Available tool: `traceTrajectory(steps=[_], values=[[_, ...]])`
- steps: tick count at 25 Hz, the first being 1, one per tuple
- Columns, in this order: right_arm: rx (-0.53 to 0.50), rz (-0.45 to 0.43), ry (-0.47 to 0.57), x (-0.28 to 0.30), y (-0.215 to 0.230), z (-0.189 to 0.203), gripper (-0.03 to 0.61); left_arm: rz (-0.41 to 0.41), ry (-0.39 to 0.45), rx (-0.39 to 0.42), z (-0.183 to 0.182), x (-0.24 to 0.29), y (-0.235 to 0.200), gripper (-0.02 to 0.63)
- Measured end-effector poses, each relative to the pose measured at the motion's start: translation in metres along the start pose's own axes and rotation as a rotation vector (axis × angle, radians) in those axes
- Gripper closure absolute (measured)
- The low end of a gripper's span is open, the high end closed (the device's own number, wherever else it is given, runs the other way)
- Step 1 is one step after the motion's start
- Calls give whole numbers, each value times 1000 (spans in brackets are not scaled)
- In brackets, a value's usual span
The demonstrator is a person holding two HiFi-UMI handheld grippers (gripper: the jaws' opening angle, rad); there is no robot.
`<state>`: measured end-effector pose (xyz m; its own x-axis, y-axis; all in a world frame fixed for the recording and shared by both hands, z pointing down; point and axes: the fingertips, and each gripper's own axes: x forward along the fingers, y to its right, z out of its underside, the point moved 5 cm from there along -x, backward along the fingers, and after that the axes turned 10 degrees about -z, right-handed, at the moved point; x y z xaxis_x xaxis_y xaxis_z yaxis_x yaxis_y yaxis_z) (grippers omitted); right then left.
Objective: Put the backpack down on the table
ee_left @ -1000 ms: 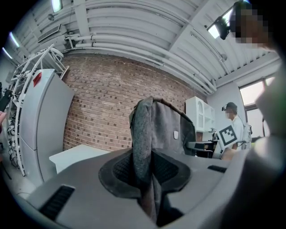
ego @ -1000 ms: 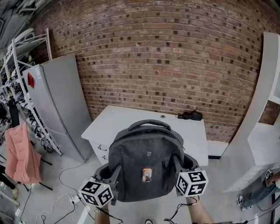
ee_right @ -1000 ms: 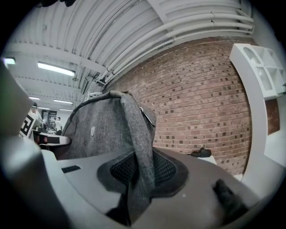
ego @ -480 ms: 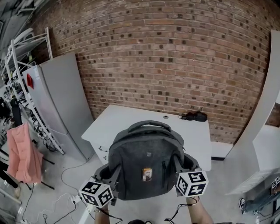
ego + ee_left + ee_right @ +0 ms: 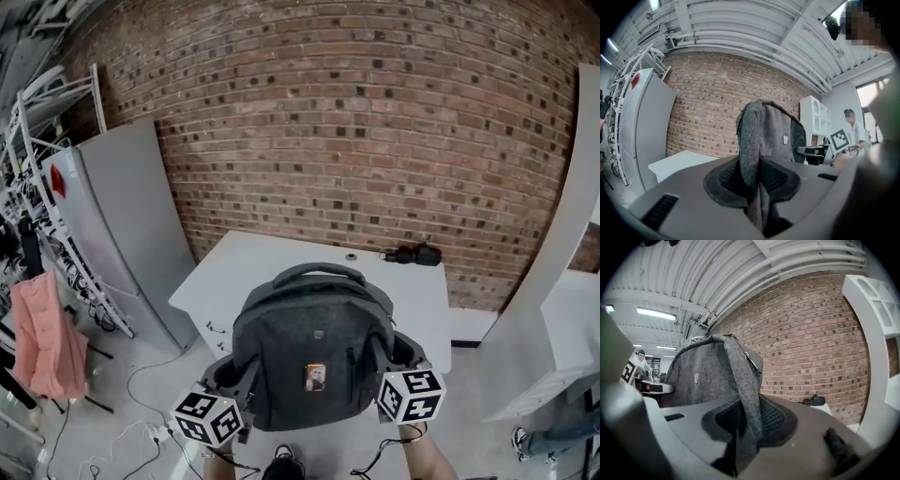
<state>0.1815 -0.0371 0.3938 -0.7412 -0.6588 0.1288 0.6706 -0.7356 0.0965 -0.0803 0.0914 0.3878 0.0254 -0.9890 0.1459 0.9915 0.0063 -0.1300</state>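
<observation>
A dark grey backpack (image 5: 314, 352) hangs upright in the air between my two grippers, in front of the white table (image 5: 272, 272). My left gripper (image 5: 236, 370) is shut on the fabric at the backpack's left side (image 5: 751, 140). On the other side my right gripper (image 5: 386, 354) is shut on the right edge of the backpack (image 5: 740, 371). The backpack's top handle (image 5: 319, 272) overlaps the table's near part in the head view. Its bottom is hidden behind the marker cubes.
A small black object (image 5: 414, 254) and a little round thing (image 5: 351, 256) lie at the table's far edge by the brick wall. A grey cabinet (image 5: 112, 234) stands to the left with racks and a pink garment (image 5: 42, 333). White shelving (image 5: 572, 281) is at the right.
The table has come nearer and sits lower in the head view as I carry the backpack toward it. Both grips are unchanged.
</observation>
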Motion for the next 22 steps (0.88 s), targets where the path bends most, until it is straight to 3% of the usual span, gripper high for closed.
traceTrajectory(steps=[10, 22], values=[[4, 26, 10, 27, 12, 4, 491, 23, -15, 11, 1, 34, -16, 526], [-15, 94, 29, 105, 39, -17, 491, 97, 4, 10, -21, 124, -64, 526]])
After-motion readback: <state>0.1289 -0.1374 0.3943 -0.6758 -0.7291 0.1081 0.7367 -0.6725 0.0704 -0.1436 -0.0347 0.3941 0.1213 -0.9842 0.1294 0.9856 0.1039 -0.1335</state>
